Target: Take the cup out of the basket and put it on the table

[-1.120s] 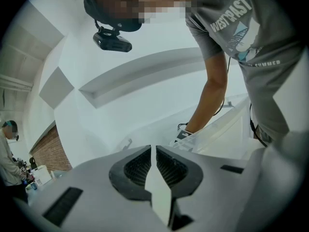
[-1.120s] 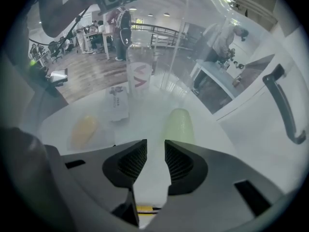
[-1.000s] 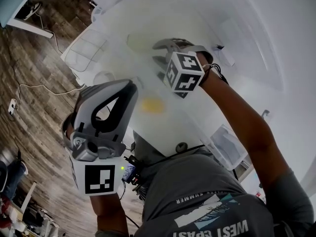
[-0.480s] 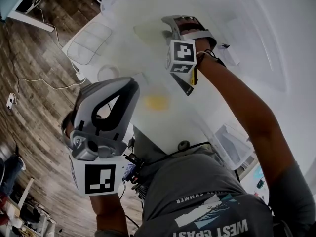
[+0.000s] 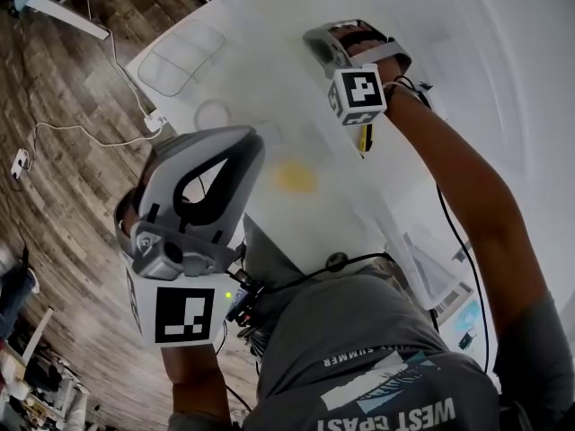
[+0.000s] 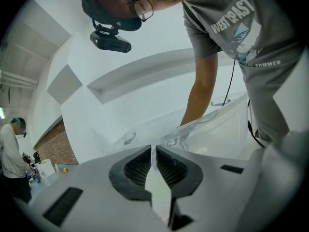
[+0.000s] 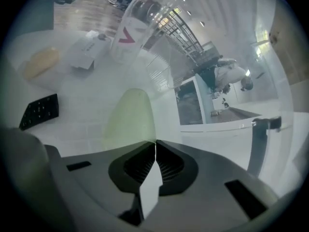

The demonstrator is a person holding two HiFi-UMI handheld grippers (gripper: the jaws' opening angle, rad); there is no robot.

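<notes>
My right gripper (image 5: 319,48) (image 7: 155,146) is over the far part of the white table (image 5: 269,25), pointing down at it. Its jaws have just been closing and now meet in a thin line with nothing visible between them. A pale green shape (image 7: 129,115) lies on the table right beyond its tips. Farther ahead stands a clear cup (image 7: 130,33) with a red mark. The white mesh basket (image 5: 184,50) sits at the table's left edge. My left gripper (image 5: 247,146) (image 6: 153,151) is shut and empty, held near my body.
A yellow lump (image 5: 295,176) (image 7: 41,62) lies near the table's front edge. A white box (image 7: 87,50) and a black block (image 7: 38,111) rest on the table too. A clear plastic bin (image 6: 227,124) stands by my right side. Cables (image 5: 81,142) trail on the wood floor.
The right gripper has moved up and to the right in the head view and rolled at the wrist. Its fingers, spread a second ago, are now together. The left gripper has hardly moved.
</notes>
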